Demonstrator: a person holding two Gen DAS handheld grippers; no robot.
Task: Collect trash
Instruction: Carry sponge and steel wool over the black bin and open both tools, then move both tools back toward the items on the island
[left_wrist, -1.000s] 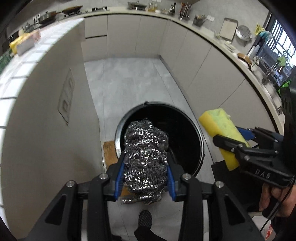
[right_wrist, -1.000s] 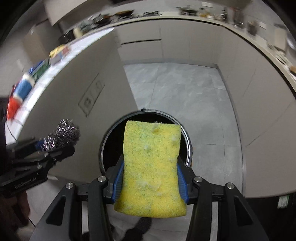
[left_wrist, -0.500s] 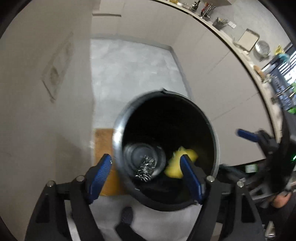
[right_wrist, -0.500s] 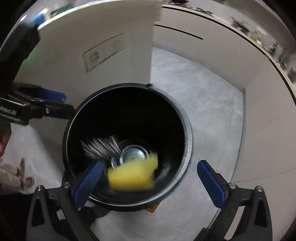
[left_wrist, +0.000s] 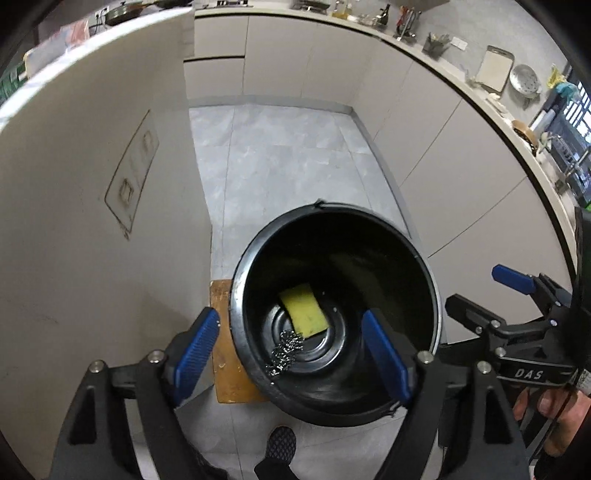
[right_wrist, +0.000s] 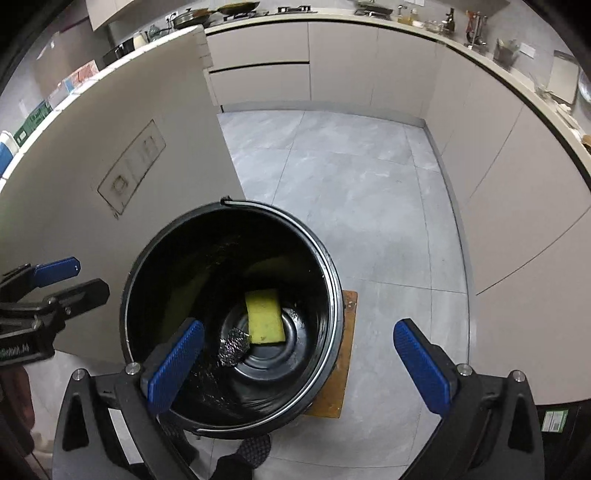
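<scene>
A black bucket (left_wrist: 424, 280) (right_wrist: 328, 266) stands on the grey floor below both grippers. On its bottom lie a yellow sponge (left_wrist: 304, 309) (right_wrist: 265, 316) and a steel wool scourer (left_wrist: 286, 349) (right_wrist: 233, 348), side by side. My left gripper (left_wrist: 291, 350) hangs above the bucket's mouth, its jaws opening with nothing between the blue pads. My right gripper (right_wrist: 298, 363) is open wide over the bucket's right rim, also empty. Each gripper shows at the edge of the other's view, the right gripper (left_wrist: 513, 295) and the left gripper (right_wrist: 55, 277).
A wooden board (left_wrist: 225, 369) (right_wrist: 345, 354) lies under the bucket. A kitchen island side (left_wrist: 92, 221) rises at left, and cabinet fronts (left_wrist: 443, 184) line the right and back. A shoe toe (left_wrist: 280, 443) shows near the bottom. Open floor (right_wrist: 351, 177) stretches beyond the bucket.
Both grippers opened and let go: the steel wool and the yellow sponge fell into the bucket and now lie on its bottom. Both grippers came lower over the bucket.
</scene>
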